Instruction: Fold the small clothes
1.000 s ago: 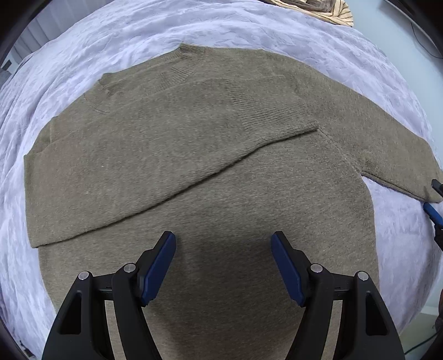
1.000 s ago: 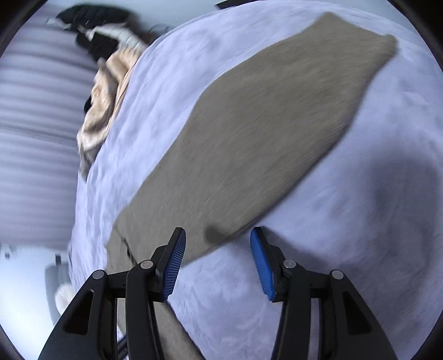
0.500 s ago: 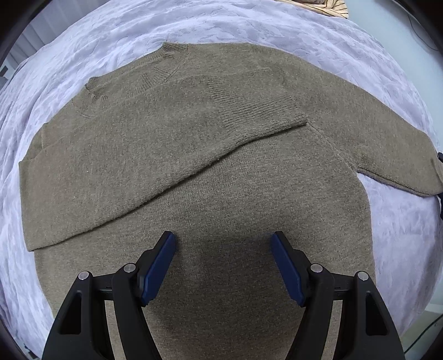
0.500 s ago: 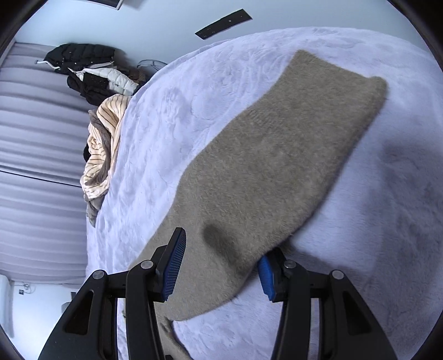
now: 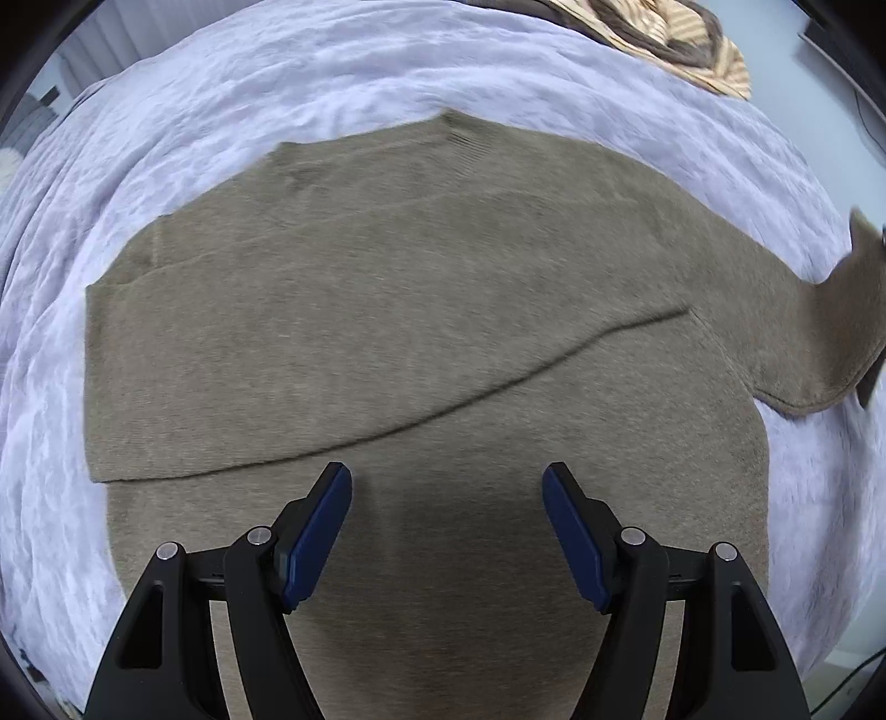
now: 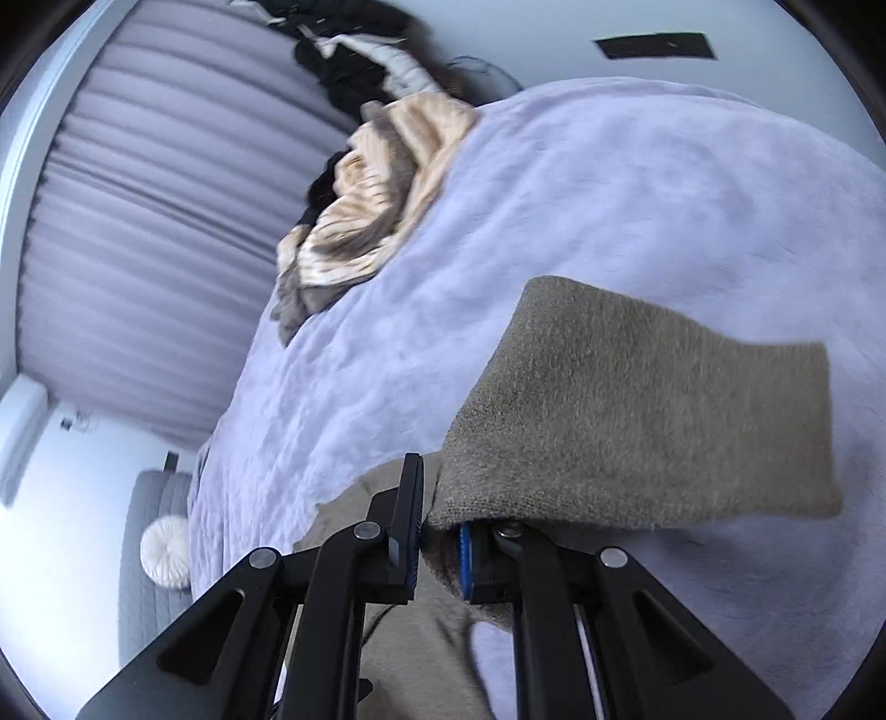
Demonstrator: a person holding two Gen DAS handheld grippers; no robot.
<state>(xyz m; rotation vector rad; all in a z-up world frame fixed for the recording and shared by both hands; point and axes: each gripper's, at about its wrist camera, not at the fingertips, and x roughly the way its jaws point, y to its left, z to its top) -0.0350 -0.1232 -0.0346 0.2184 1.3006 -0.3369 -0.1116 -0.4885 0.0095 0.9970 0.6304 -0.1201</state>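
**Right sleeve now lifted off the bed**

Your left claw (image 5: 447,526) hangs wide and empty over the sweater (image 5: 421,332), as before; that sweater lies flat on the bed (image 5: 332,72). Your right claw (image 6: 440,545), wide a second ago, is closing on the sleeve (image 6: 637,421), which has risen off the blanket.

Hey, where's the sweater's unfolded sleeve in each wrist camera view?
Left wrist view: the unfolded sleeve lifts off the blanket at the far right edge.
Right wrist view: the same sleeve fills centre right, pinched in the closing jaws of the right gripper.
Shared landmark: the striped beige clothes pile.
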